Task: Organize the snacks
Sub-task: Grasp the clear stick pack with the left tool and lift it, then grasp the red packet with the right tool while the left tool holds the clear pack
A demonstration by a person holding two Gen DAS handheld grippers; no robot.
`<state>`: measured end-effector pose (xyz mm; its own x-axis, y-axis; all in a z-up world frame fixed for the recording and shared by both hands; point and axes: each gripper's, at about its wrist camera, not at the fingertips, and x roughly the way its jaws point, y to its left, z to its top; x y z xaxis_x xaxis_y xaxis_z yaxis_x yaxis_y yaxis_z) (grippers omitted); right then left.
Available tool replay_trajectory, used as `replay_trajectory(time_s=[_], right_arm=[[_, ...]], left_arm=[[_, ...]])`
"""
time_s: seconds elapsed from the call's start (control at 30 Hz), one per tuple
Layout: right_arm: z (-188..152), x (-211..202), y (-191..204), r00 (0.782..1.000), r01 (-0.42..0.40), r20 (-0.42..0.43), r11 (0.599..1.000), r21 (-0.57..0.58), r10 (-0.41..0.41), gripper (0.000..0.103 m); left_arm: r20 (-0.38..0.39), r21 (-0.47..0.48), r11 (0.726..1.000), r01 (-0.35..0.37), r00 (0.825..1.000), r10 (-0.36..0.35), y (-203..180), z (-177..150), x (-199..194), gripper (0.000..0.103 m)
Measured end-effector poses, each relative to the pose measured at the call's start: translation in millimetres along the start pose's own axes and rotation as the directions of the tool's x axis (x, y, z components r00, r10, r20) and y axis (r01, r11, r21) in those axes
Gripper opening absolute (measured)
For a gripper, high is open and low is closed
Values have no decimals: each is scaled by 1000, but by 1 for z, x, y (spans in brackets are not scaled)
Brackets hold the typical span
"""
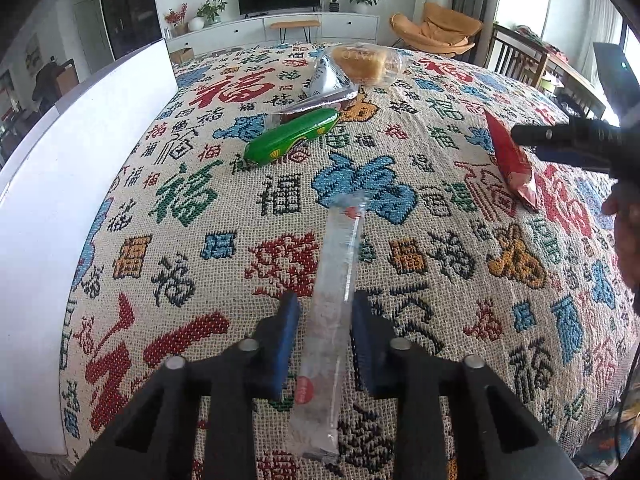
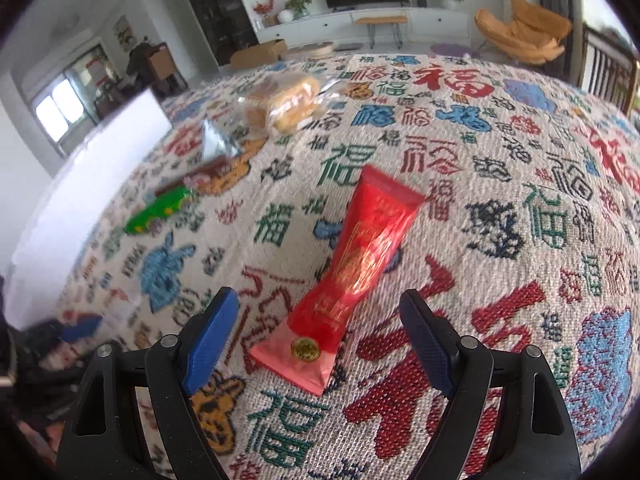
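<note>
A long clear snack packet (image 1: 340,248) with red marks lies lengthwise on the patterned cloth (image 1: 192,200). My left gripper (image 1: 325,300) is shut on it near its middle, with the blue pads pressing both sides. A red packet (image 2: 368,248) with a gold seal lies flat on the cloth. My right gripper (image 2: 318,298) stands open over its near end, and the pads are clear of it. In the left wrist view the same red packet (image 1: 510,160) shows at the right, under the right gripper's black finger (image 1: 536,136).
Farther back lie a green packet (image 1: 292,136), a brown bar (image 1: 316,104), a silver-white packet (image 1: 326,76) and bagged bread (image 1: 364,64). A white panel (image 1: 80,160) stands along the left edge. A person's hand (image 1: 626,236) is at the right edge.
</note>
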<state>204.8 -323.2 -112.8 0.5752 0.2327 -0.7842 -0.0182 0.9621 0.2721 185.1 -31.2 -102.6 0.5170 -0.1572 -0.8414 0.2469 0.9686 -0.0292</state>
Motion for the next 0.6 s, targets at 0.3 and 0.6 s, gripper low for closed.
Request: replay_trajectory(time_s=[0.3, 0.6], right_arm=[[38, 29, -11, 952, 102, -297, 990, 96, -69, 66], [28, 18, 15, 966, 101, -245, 994, 38, -89, 12]], left_arm=[[19, -140, 982, 124, 992, -123, 15, -11, -23, 18], [79, -249, 951, 183, 983, -169, 44, -30, -62, 18]])
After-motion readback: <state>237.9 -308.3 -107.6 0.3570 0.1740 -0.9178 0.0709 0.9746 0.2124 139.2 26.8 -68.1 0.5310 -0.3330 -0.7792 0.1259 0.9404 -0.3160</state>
